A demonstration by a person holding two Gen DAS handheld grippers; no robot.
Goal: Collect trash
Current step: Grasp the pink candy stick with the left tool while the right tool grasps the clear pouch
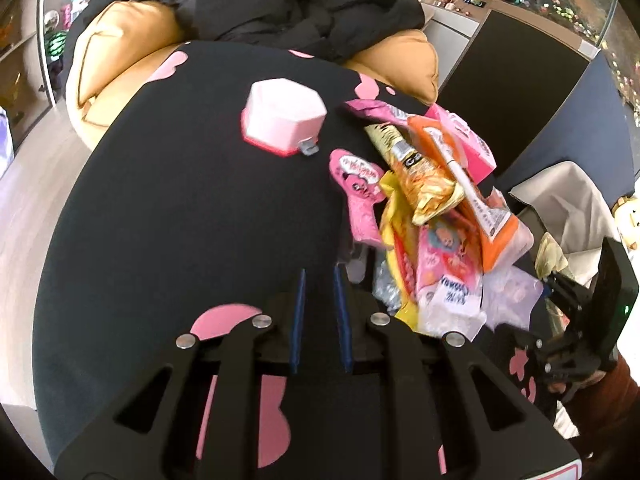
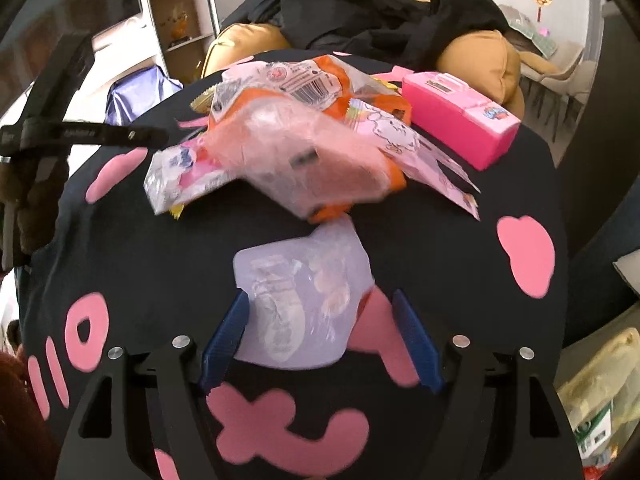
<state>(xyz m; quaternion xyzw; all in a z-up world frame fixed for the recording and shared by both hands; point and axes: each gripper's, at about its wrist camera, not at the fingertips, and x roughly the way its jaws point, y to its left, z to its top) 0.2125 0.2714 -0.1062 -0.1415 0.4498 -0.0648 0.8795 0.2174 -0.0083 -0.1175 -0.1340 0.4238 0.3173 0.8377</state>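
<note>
A heap of snack wrappers (image 1: 436, 200) lies on a round black table with pink shapes (image 1: 168, 208). It holds pink, yellow, gold and orange packets. My left gripper (image 1: 320, 276) is nearly shut and empty, just left of the heap. In the right wrist view the heap (image 2: 304, 136) lies ahead, and a clear crumpled plastic wrapper (image 2: 300, 300) lies on the table between the open fingers of my right gripper (image 2: 320, 300), not clamped. The right gripper also shows in the left wrist view (image 1: 560, 284), at the heap's right edge.
A pale pink hexagonal box (image 1: 284, 116) stands on the table left of the heap. A pink toy case (image 2: 460, 124) sits at the far right. A bin lined with a white bag (image 1: 568, 208) stands beside the table. A tan sofa with black clothes (image 1: 280, 4) lies behind.
</note>
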